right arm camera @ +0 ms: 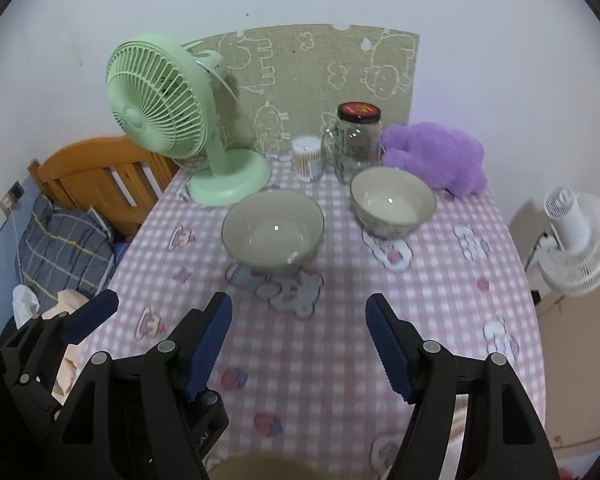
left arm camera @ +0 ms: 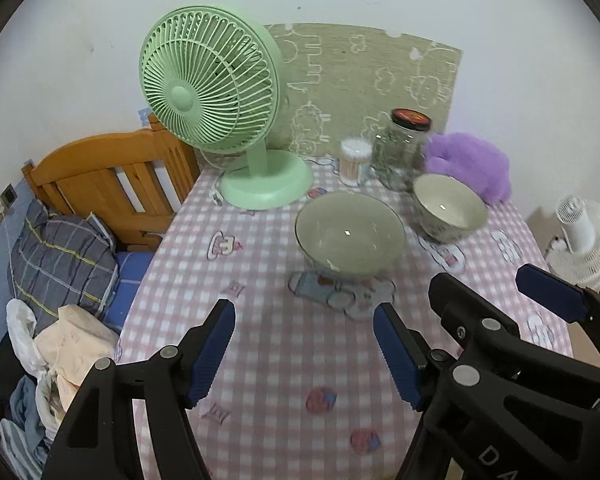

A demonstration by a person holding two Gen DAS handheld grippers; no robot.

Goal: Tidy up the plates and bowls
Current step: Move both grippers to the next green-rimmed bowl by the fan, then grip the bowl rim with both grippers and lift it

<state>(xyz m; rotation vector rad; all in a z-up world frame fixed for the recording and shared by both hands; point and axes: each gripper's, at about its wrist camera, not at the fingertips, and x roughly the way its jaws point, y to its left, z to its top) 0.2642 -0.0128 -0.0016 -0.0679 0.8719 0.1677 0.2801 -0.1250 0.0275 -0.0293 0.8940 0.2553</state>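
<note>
Two empty bowls stand on the pink checked tablecloth (left arm camera: 284,360). The wider pale green bowl (left arm camera: 350,234) (right arm camera: 272,232) is near the middle. A smaller patterned bowl (left arm camera: 448,206) (right arm camera: 392,200) stands behind it to the right. My left gripper (left arm camera: 306,354) hangs open over bare cloth in front of the green bowl, nothing between its fingers. My right gripper (right arm camera: 300,346) is open too, empty, close beside the left one on its right (left arm camera: 496,292). One of the left gripper's pads (right arm camera: 92,316) shows at the left of the right wrist view. A tan curved rim (right arm camera: 260,466) peeks in at the bottom edge there.
At the back stand a green desk fan (left arm camera: 220,120), a cotton swab tub (left arm camera: 354,162), a glass jar with a red-black lid (left arm camera: 400,148) and a purple plush (left arm camera: 472,164). A wooden bed head (left arm camera: 112,176) and bedding lie left. A white fan (right arm camera: 576,240) stands past the right edge.
</note>
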